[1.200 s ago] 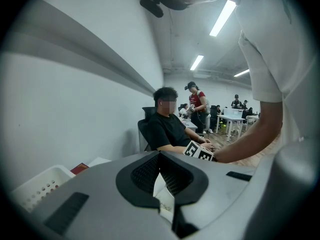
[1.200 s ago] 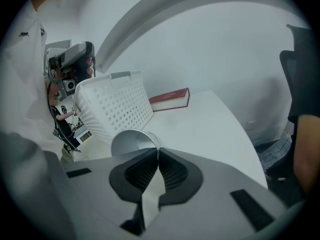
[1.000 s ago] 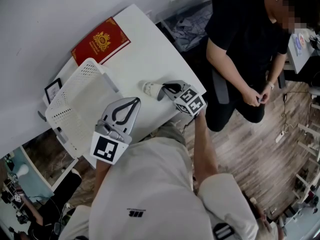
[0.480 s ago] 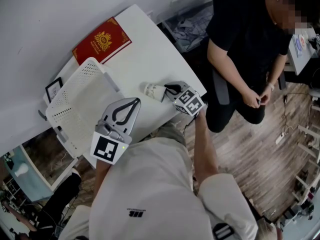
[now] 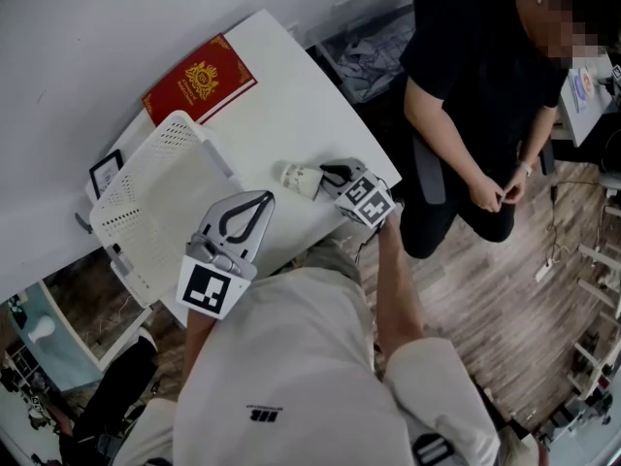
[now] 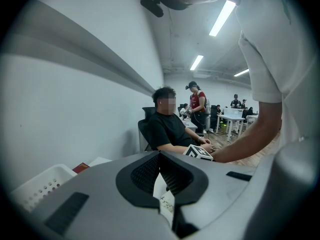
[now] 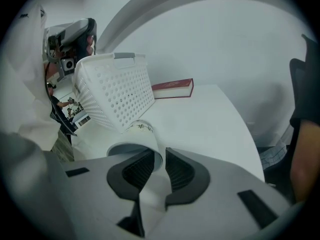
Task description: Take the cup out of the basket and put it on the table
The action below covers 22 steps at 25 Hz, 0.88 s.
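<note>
Cup (image 5: 299, 177) is laid on its side on table (image 5: 281, 95), out of basket (image 5: 146, 202). Its rim is straddled by R gripper (image 5: 324, 175), whose jaws were just eased slightly apart, so the grip is loosened. L gripper (image 5: 260, 198) is shut & empty. Risk: cup could be rolled or dragged twd the edge if the inner jaw is snagged on the rim at pull-back.

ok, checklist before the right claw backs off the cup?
1. Cup out of basket: ok.
2. Cup on table: ok.
3. Cup upright: not ok, it lies on its side, mouth toward the right claw.
4. Right claw let go: ok, jaws have just been opening, rim between them with a gap beside it.
5. Left claw shut, empty, apart from cup: ok.
6. Cup stays put once freed: cannot tell.
</note>
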Tool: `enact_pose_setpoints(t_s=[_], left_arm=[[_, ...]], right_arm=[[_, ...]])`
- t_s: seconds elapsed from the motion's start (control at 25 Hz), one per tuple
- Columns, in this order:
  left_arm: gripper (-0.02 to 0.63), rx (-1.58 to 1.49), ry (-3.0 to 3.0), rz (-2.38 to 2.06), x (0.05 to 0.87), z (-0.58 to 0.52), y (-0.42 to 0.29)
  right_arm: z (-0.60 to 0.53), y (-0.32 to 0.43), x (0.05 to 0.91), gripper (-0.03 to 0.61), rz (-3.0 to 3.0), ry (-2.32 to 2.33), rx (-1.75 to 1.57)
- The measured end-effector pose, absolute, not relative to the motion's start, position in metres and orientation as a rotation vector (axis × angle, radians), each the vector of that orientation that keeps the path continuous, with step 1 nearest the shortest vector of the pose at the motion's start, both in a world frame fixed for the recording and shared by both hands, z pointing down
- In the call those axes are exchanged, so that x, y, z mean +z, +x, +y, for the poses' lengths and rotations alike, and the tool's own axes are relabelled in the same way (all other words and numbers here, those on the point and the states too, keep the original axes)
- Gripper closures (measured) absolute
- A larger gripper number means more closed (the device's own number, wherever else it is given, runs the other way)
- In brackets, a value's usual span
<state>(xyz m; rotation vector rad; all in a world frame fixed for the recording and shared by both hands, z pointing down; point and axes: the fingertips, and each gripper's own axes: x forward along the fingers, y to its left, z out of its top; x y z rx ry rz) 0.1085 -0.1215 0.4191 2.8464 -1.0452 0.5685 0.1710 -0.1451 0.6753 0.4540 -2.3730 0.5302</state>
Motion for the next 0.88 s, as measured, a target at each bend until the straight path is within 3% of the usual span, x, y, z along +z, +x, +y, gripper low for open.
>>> enact_pose_setpoints(t_s=[0.12, 0.88], left_arm=[[0.604, 0.564, 2.842, -1.047, 0.418, -0.12, 0.109], [0.604, 0.547, 2.843, -1.06, 0.416, -0.114, 0.109]], right_arm=[[-0.142, 0.171, 0.675, 0.493, -2.368, 0.435, 0.522], [-0.13, 0.183, 0.672, 0.491, -2.345, 0.442, 0.481]])
